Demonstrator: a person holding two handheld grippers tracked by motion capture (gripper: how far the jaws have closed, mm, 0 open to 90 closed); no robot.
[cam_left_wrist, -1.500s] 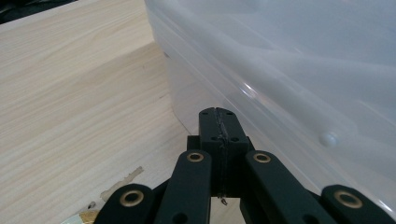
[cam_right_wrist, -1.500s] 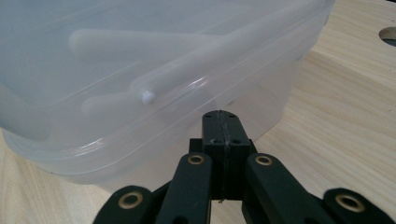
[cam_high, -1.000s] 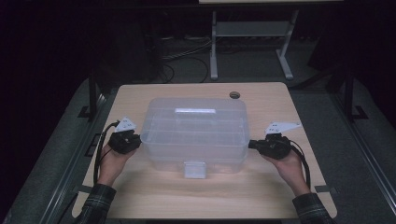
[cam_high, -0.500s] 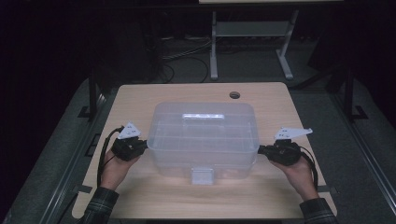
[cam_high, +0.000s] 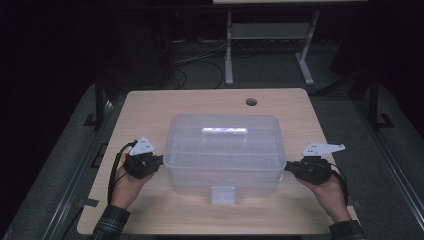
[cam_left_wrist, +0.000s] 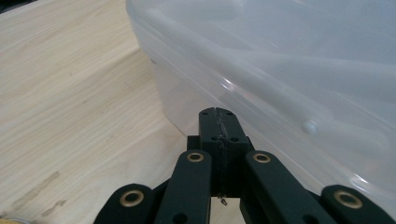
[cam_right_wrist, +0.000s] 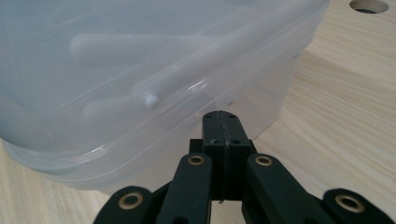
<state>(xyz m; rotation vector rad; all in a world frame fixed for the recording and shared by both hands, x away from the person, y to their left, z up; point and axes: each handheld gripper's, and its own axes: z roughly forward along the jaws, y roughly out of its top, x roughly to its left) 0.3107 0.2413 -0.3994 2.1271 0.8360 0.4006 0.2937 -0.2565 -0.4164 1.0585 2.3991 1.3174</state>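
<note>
A clear plastic storage box (cam_high: 224, 150) with a lid, a top handle and a front latch (cam_high: 223, 195) stands in the middle of the wooden table. My left gripper (cam_high: 159, 163) is shut with nothing between its jaws, its tips under the rim of the box's left end (cam_left_wrist: 261, 84). At the right end my right gripper (cam_high: 289, 167) is also shut and empty, its tips beneath the lid rim (cam_right_wrist: 154, 98). In the left gripper view my left gripper (cam_left_wrist: 218, 122) points at the box wall. My right gripper (cam_right_wrist: 221, 125) does the same in the right gripper view.
The table (cam_high: 150, 110) has a round cable hole (cam_high: 251, 102) at its back right. A metal stand (cam_high: 265, 45) and cables lie on the dark floor behind. Bare wood lies around the box on all sides.
The box has come toward the table's front edge with both grippers at its ends. Both hands have moved nearer the person with it.
</note>
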